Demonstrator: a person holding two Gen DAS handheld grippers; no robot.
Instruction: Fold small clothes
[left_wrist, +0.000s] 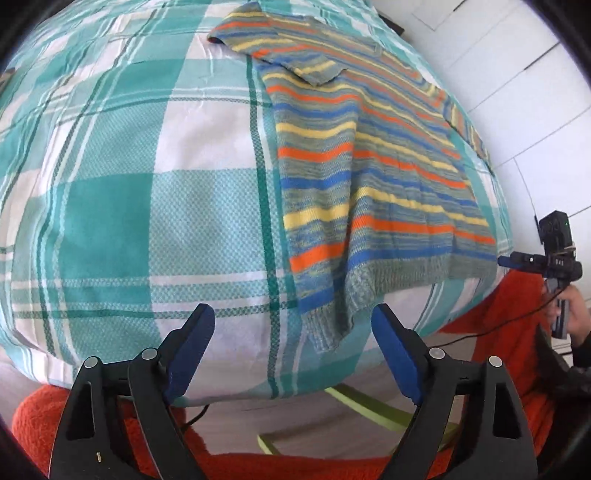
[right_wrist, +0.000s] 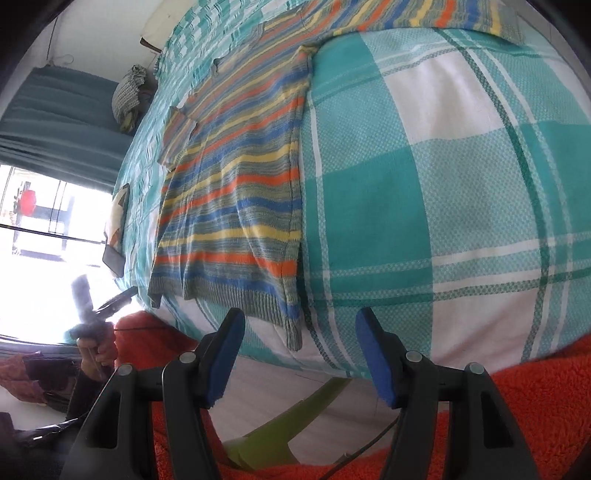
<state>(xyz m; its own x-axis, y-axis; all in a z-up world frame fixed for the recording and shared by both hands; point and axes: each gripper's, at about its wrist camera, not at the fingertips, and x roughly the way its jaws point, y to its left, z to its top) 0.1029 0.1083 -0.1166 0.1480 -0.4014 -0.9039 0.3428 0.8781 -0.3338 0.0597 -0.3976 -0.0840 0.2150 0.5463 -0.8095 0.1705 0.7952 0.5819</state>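
A bed under a teal-and-white checked cover; white panelled wall far right; bright window, teal curtain left.

Open checked bedspread is offered from nine to twelve o'clock; passage at two o'clock is blocked by the striped sweater.

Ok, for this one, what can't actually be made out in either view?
- Striped sweater: far sleeve cut off by the top edge, right wrist view.
- Its near hem corner hangs over the bed edge; its underside is hidden.
- Left claw in the right wrist view: washed out by window glare, blurred.
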